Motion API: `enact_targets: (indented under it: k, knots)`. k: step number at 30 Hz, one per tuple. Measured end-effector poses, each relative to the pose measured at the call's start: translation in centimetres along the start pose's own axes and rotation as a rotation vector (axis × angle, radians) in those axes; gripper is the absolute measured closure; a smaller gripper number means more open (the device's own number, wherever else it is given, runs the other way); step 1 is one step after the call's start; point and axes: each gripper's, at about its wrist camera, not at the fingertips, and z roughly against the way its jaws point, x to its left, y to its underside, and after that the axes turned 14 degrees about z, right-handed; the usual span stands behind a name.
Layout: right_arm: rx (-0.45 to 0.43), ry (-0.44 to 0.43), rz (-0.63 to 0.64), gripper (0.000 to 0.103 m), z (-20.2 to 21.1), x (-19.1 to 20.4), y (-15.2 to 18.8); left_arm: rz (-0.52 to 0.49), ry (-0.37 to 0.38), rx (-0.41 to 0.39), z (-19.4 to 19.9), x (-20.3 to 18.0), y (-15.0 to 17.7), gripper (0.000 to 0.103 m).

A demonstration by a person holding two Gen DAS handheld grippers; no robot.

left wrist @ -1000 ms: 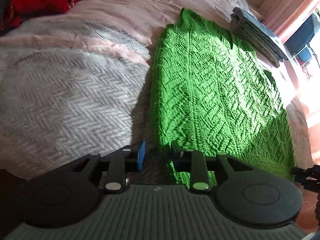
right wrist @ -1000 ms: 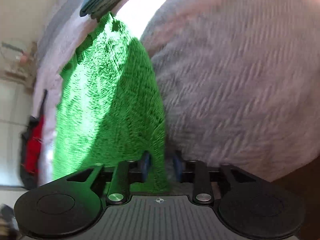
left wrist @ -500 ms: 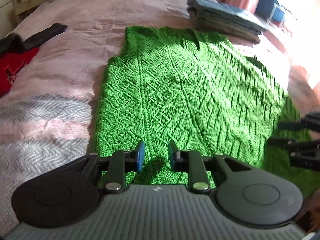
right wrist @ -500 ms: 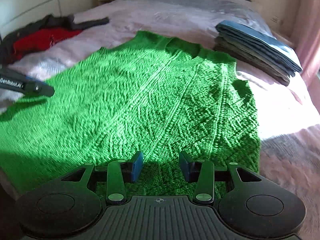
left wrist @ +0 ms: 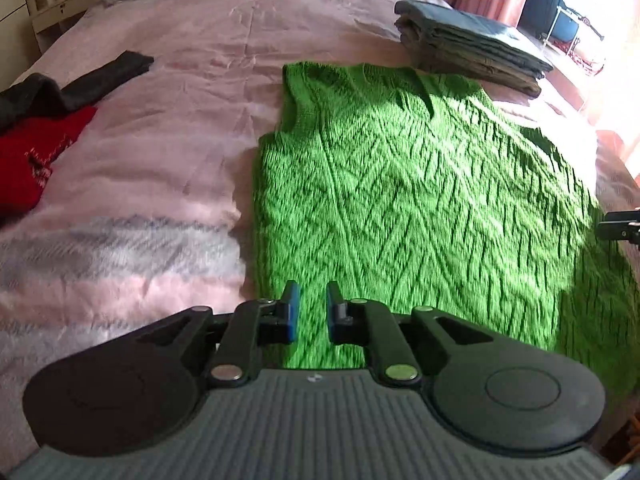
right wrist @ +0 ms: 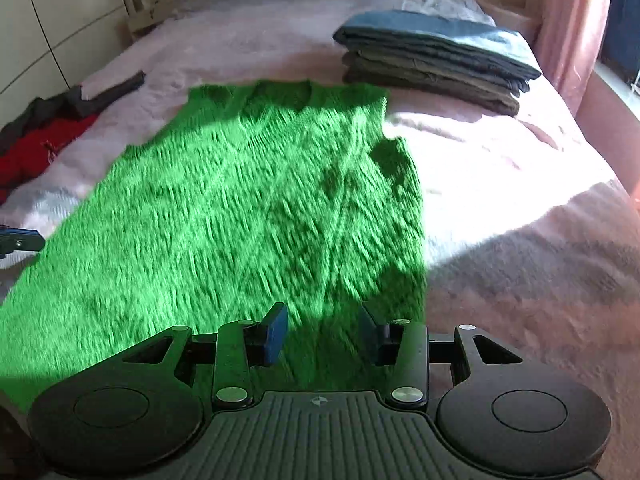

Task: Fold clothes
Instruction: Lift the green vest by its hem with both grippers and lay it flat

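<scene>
A green knitted sleeveless sweater (left wrist: pixel 400 200) lies flat on the pink bed (left wrist: pixel 180 100), neck toward the far end. It also shows in the right wrist view (right wrist: pixel 240 208). My left gripper (left wrist: pixel 310 312) is open with a narrow gap, over the sweater's near left hem, holding nothing. My right gripper (right wrist: pixel 323 330) is open wider, over the near right hem, empty. The right gripper's tip (left wrist: pixel 620 230) shows at the right edge of the left wrist view. The left gripper's tip (right wrist: pixel 20 240) shows at the left edge of the right wrist view.
A stack of folded dark clothes (right wrist: pixel 436 60) sits at the far right, also in the left wrist view (left wrist: pixel 472 44). A red garment (left wrist: pixel 32 160) and a dark grey one (left wrist: pixel 80 88) lie at the left. Pink curtain (right wrist: pixel 572 20) and cabinets (right wrist: pixel 52 20) flank the bed.
Both grippers have lifted and drawn back from the sweater's near corners to look along the bed. The right gripper's jaws have opened wider. The sweater lies spread flat.
</scene>
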Motion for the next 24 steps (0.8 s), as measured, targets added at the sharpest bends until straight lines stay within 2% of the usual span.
enact_targets:
  k: [3, 6, 8, 10, 11, 12, 15, 17, 18, 20, 22, 24]
  knots:
    - [-0.041, 0.033, 0.109, 0.06, -3.9, 0.2, -3.6, -0.025, 0.011, -0.018, -4.1, -1.0, -3.0, 0.092]
    - [-0.037, 0.076, 0.22, 0.06, -8.8, -0.2, -6.0, -0.058, 0.017, -0.035, -8.1, -2.0, -5.9, 0.09]
    - [-0.017, 0.118, 0.273, 0.06, -11.5, -1.2, -6.5, -0.133, -0.022, -0.041, -10.5, -2.1, -6.6, 0.084]
    - [-0.007, 0.145, 0.276, 0.06, -13.2, -3.4, -6.1, -0.127, -0.036, -0.045, -11.6, -0.6, -7.3, 0.085]
    - [-0.006, 0.146, 0.257, 0.06, -13.6, -4.4, -5.9, -0.125, -0.043, -0.047, -12.2, 0.2, -7.7, 0.085]
    - [-0.01, 0.129, 0.209, 0.06, -13.4, -5.4, -5.7, -0.112, -0.045, -0.047, -12.6, 1.0, -8.1, 0.091]
    - [-0.021, 0.103, 0.051, 0.06, -12.4, -8.0, -5.6, 0.014, -0.006, -0.02, -12.5, 3.7, -9.3, 0.099]
    - [-0.033, 0.098, -0.093, 0.06, -11.3, -9.3, -5.8, 0.03, -0.003, -0.02, -12.1, 3.8, -10.0, 0.098]
    - [-0.043, 0.099, -0.141, 0.06, -10.8, -9.7, -6.0, 0.022, 0.005, -0.034, -11.9, 3.5, -10.2, 0.098]
    - [-0.062, 0.109, -0.175, 0.06, -10.2, -9.7, -6.5, -0.02, 0.033, -0.056, -12.2, 2.6, -10.6, 0.091]
    - [-0.048, 0.114, -0.198, 0.06, -10.7, -10.3, -6.2, -0.076, 0.01, -0.034, -13.6, 2.0, -10.7, 0.087]
    - [-0.033, 0.118, -0.222, 0.061, -11.1, -10.8, -6.0, -0.082, -0.005, -0.036, -14.5, 2.5, -11.0, 0.086]
